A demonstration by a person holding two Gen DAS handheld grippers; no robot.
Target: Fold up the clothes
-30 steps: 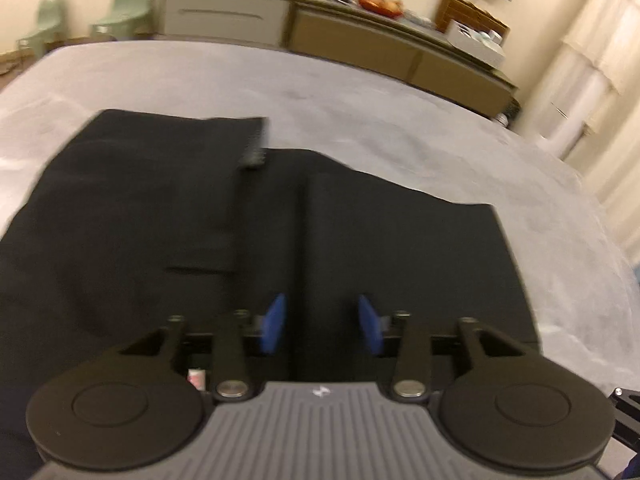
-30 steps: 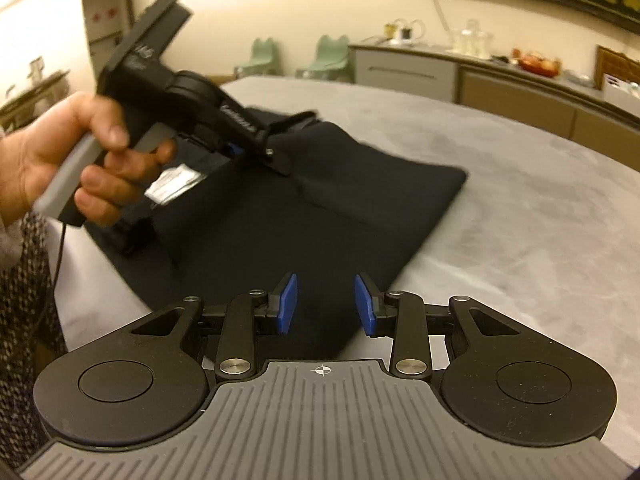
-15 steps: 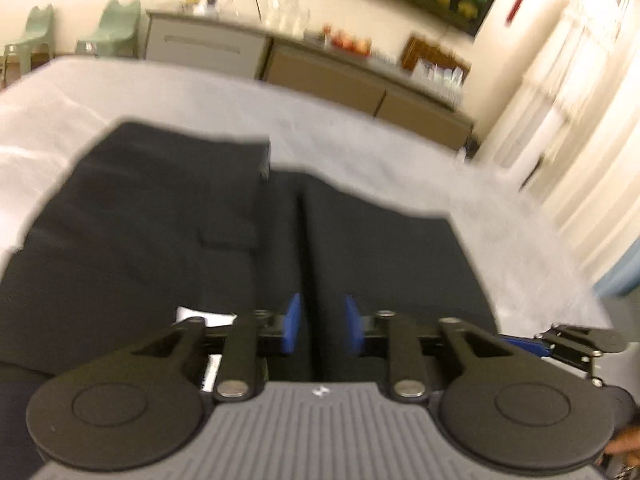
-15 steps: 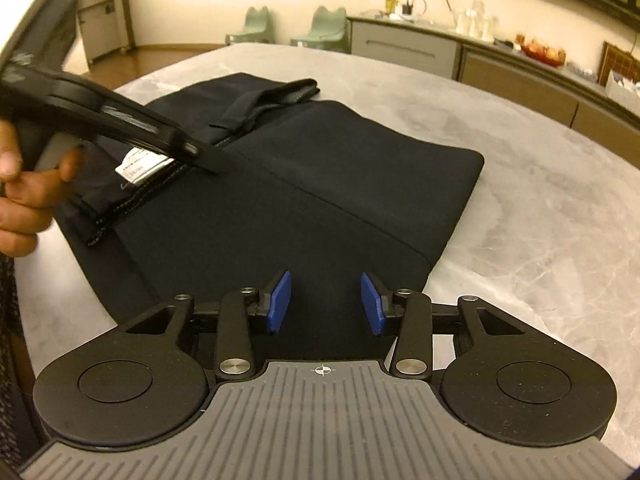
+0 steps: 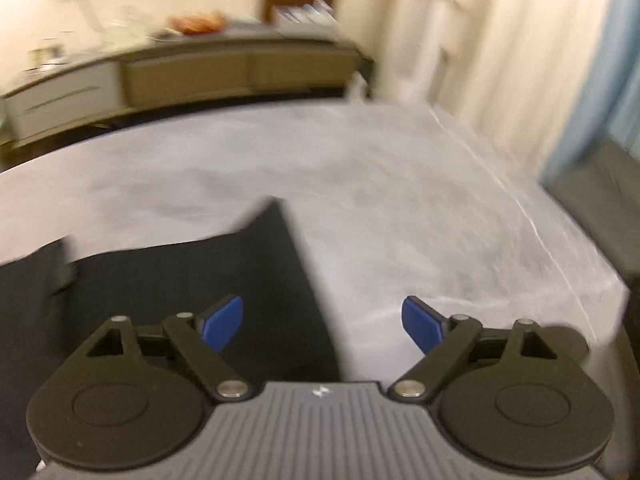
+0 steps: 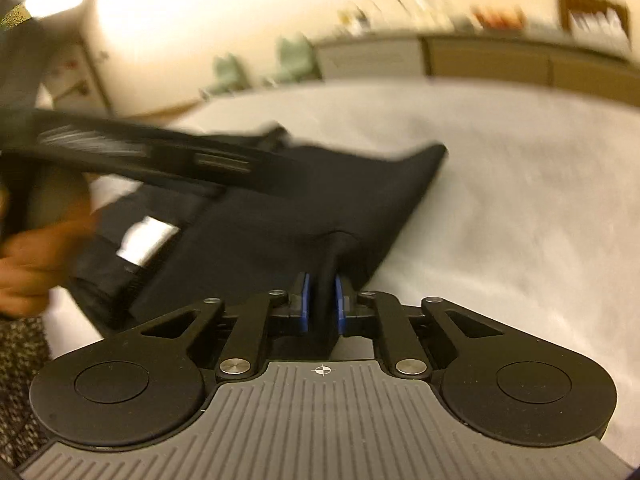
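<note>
Right gripper has closed, pinching the garment edge. Left gripper swung off it, jaws now wide, empty. Probably a fold lift coming.

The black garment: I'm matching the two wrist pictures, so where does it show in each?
Left wrist view: the black garment fills the lower left, its right edge running between the open left tool tips.
Right wrist view: it lies centre-left, a fold pinched in the shut right tool.
Shared landmark: the grey table under it.
</note>
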